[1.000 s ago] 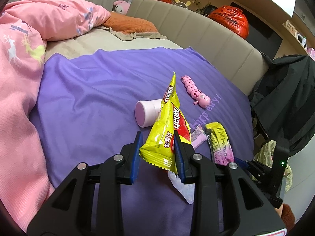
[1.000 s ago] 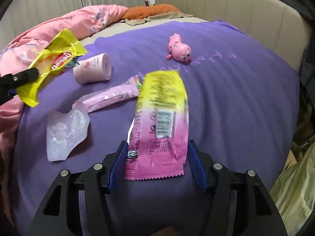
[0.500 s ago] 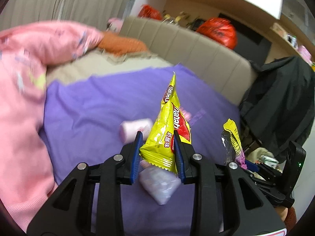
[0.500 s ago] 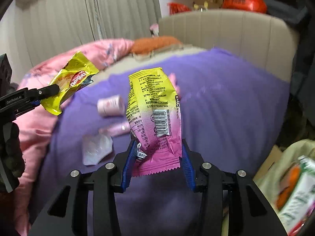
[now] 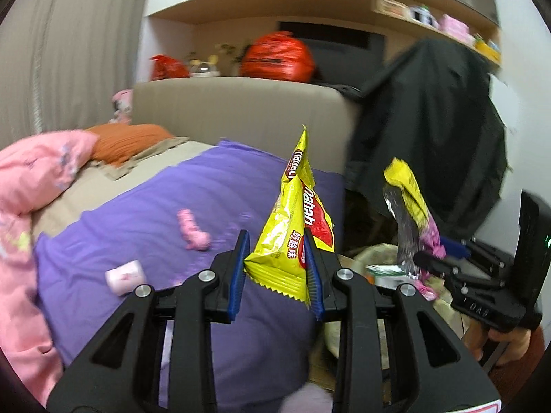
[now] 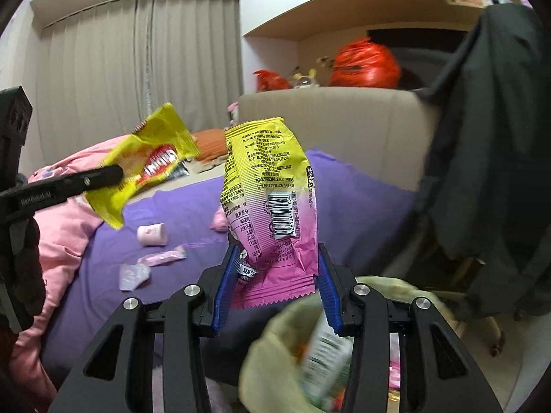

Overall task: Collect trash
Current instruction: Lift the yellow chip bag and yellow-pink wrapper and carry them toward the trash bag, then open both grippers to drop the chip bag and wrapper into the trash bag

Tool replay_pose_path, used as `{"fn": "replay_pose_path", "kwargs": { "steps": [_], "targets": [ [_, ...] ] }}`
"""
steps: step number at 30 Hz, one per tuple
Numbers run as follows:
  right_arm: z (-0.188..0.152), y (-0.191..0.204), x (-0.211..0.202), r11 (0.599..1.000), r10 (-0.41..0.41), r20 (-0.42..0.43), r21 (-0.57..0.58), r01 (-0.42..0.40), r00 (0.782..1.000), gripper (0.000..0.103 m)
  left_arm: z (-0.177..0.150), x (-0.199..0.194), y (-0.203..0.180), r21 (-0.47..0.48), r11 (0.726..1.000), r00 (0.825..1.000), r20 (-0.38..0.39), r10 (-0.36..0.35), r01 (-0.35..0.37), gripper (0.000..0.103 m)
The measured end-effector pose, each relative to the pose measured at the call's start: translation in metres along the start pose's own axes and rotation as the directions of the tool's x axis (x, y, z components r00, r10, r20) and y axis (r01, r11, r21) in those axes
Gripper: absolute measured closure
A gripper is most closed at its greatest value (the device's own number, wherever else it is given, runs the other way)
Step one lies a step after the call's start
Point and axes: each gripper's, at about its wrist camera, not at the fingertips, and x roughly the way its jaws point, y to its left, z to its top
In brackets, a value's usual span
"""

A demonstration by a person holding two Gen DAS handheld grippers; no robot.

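Wrapper point(image 5: 292, 241), yellow, red logo blurred; lettering cannot be read.

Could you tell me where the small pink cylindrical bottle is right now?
The pink bottle lies on the purple blanket, left of centre in the right wrist view, just above the pink stick wrapper.

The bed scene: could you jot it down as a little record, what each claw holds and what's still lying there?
left gripper: shut on a yellow snack bag, held upright
right gripper: shut on a pink and yellow wrapper
trash bag: open, below the right gripper, litter inside
purple blanket: bears a small pink tub, a pink stick wrapper, a clear plastic piece
pink toy: on the blanket
dark coat: hangs beside the bed
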Motion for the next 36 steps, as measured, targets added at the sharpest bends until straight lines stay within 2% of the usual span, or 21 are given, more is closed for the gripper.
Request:
{"fn": "replay_pose_path", "kwargs": {
  "steps": [7, 10, 13, 16, 22, 25, 26, 29, 36],
  "targets": [
    [-0.022, -0.056, -0.036, 0.995, -0.094, -0.004, 0.031, 0.094, 0.996, 0.061, 0.0, 0.032, -0.076, 0.108, 0.991, 0.996, -0.054, -0.074, 0.079, 0.074],
    [-0.034, -0.084, -0.045, 0.989, -0.14, -0.028, 0.046, 0.141, 0.99, 0.061, -0.006, 0.058, -0.096, 0.132, 0.985, 0.989, -0.116, -0.096, 0.111, 0.074],
    [-0.042, -0.101, -0.046, 0.986, -0.156, -0.062, 0.048, 0.159, 0.986, 0.061, -0.022, 0.091, -0.113, 0.144, 0.976, 0.97, -0.206, -0.132, 0.164, 0.074],
    [-0.05, -0.116, -0.041, 0.986, -0.158, -0.118, 0.027, 0.163, 0.98, 0.061, -0.038, 0.129, -0.131, 0.174, 0.968, 0.951, -0.282, -0.125, 0.179, 0.074],
    [-0.062, -0.134, -0.01, 0.991, -0.127, -0.219, 0.018, 0.134, 0.967, 0.061, -0.077, 0.19, -0.166, 0.196, 0.947, 0.89, -0.432, -0.149, 0.253, 0.075],
    [-0.069, -0.138, 0.009, 0.993, -0.107, -0.263, 0.029, 0.118, 0.959, 0.061, -0.085, 0.202, -0.174, 0.201, 0.938, 0.872, -0.462, -0.164, 0.283, 0.075],
    [-0.073, -0.141, 0.019, 0.993, -0.098, -0.285, 0.038, 0.113, 0.954, 0.061, -0.088, 0.205, -0.175, 0.193, 0.935, 0.86, -0.479, -0.174, 0.297, 0.075],
    [-0.081, -0.141, 0.034, 0.993, -0.09, -0.313, 0.04, 0.108, 0.946, 0.061, -0.095, 0.207, -0.173, 0.187, 0.931, 0.845, -0.503, -0.183, 0.313, 0.075],
    [-0.086, -0.133, 0.053, 0.996, -0.079, -0.339, 0.016, 0.09, 0.938, 0.061, -0.105, 0.194, -0.157, 0.147, 0.93, 0.823, -0.527, -0.215, 0.337, 0.075]
  ]
}}
